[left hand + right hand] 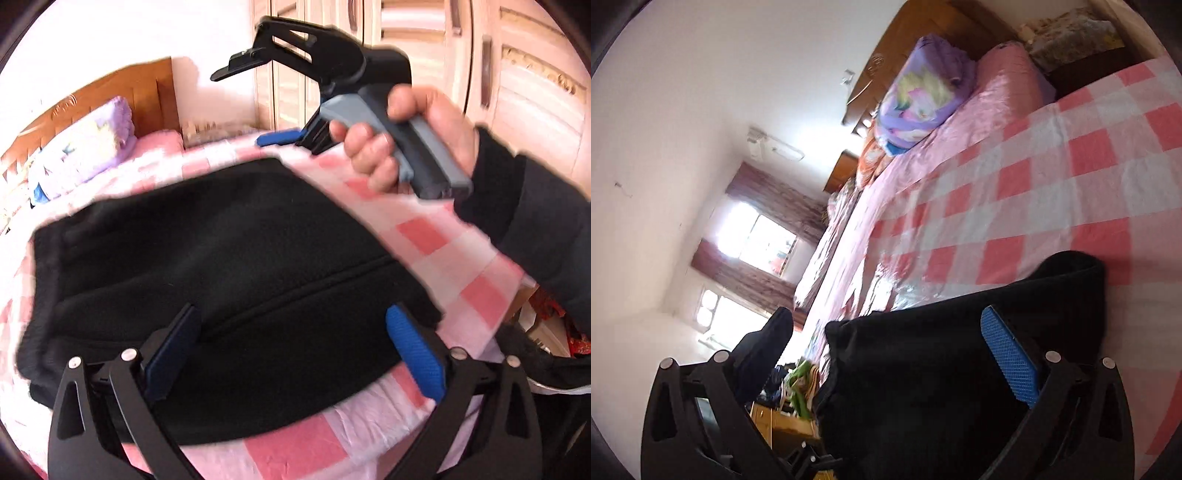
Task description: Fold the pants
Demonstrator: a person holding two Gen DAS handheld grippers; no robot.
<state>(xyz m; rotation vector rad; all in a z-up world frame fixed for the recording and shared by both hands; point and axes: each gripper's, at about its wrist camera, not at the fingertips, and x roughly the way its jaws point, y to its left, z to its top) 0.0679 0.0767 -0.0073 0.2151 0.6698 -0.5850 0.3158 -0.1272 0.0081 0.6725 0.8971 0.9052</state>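
Observation:
The black pants [221, 266] lie folded in a thick pile on the pink-checked bed cover [461, 258]. My left gripper [291, 354] is open, its blue pads [417, 358] wide apart over the near edge of the pile, holding nothing. My right gripper [255, 103] shows in the left wrist view above the far side of the pants, held in a hand, jaws wide open and empty. In the right wrist view my right gripper [886, 362] is tilted sideways with the pants [942, 369] just in front of its open fingers.
A wooden headboard [122, 88] and a purple folded quilt [88, 147] are at the head of the bed. Wardrobe doors [517, 85] stand behind. A window with curtains [753, 240] and cluttered wooden furniture [783, 417] lie beyond the bed's far side.

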